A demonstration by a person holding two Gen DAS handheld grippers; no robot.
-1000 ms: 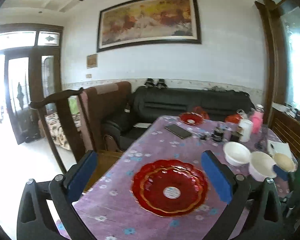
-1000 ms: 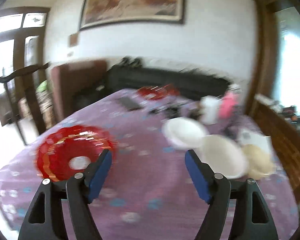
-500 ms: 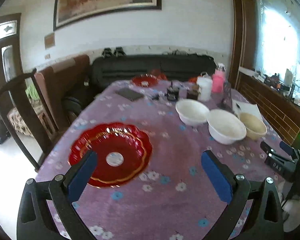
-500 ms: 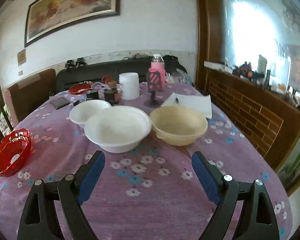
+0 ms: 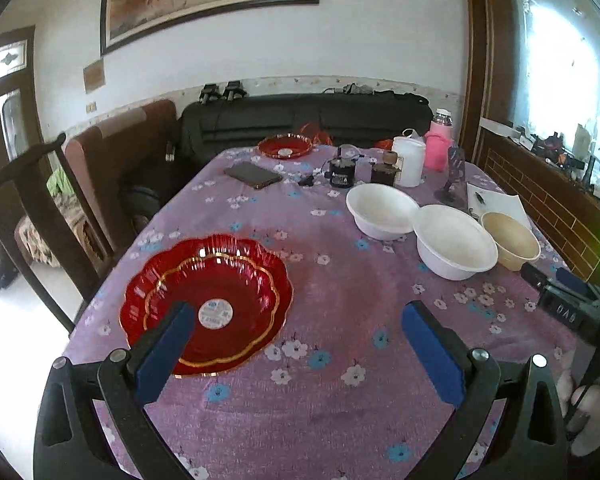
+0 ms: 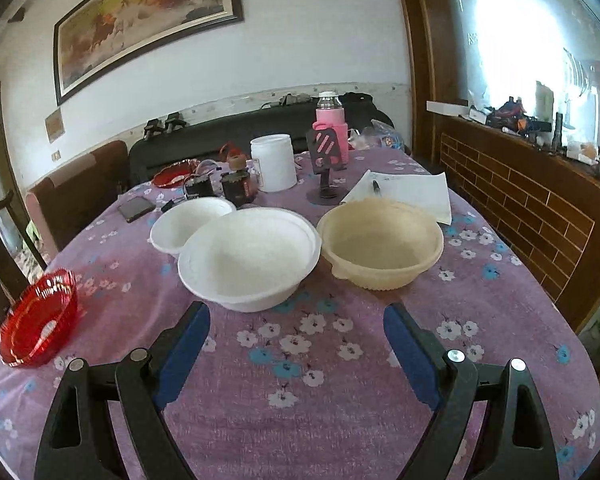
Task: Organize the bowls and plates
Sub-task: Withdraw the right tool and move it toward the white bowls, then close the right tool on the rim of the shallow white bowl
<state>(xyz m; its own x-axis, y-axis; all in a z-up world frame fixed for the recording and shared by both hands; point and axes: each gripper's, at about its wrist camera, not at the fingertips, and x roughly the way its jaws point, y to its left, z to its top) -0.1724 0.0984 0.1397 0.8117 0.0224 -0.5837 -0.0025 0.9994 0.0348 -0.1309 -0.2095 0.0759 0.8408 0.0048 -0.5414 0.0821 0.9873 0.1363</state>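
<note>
My left gripper (image 5: 296, 338) fingers spread, empty; red plate (image 5: 206, 304) on tabletop (image 5: 340, 400), partly behind left finger. My right gripper (image 6: 296, 338) fingers spread, empty; large white bowl (image 6: 250, 258) just ahead, between fingers.

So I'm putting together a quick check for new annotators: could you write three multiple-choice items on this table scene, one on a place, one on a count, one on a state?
1. Where does the large white bowl sit?
A. between the small white bowl and the beige bowl
B. on the red plate
C. on the paper

2. How many bowls stand in the row?
A. two
B. three
C. five

3. How do the right gripper jaws stand?
A. shut on a bowl
B. shut on a plate
C. open, nothing between them

Key: 1 A, it has one bowl at each side. 2 B, two white and one beige. 3 C, only tablecloth shows between the blue pads.
</note>
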